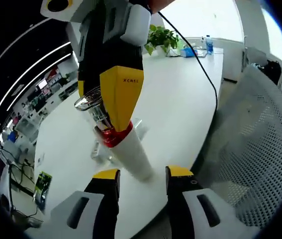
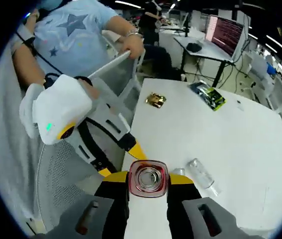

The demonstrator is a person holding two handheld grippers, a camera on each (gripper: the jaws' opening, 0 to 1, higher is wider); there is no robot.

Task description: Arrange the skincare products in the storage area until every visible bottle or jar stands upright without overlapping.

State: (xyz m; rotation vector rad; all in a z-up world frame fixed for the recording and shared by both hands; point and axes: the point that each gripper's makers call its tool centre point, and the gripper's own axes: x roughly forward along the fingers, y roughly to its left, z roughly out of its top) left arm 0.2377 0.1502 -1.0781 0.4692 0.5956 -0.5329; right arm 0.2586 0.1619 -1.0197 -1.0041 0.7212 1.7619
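Note:
A white bottle [image 1: 133, 152] with a red collar and a shiny silver top hangs tilted over the white table [image 1: 180, 94]. My right gripper [image 2: 148, 178] is shut on it at the collar; its yellow finger [image 1: 123, 94] comes down from above in the left gripper view. In the right gripper view I look end-on at the bottle's red-rimmed silver top [image 2: 148, 180]. My left gripper [image 1: 143, 173] is open, and the bottle's lower end sits in the gap at its fingertips. A small clear bottle [image 2: 200, 175] lies on its side on the table [image 2: 220, 134].
A white mesh chair [image 1: 260, 139] stands against the table's near edge. A person in a light blue shirt [image 2: 76, 30] stands behind it. A gold item [image 2: 155, 99] and a green-black packet [image 2: 210, 97] lie further along the table. A potted plant [image 1: 161, 39] stands at the other end.

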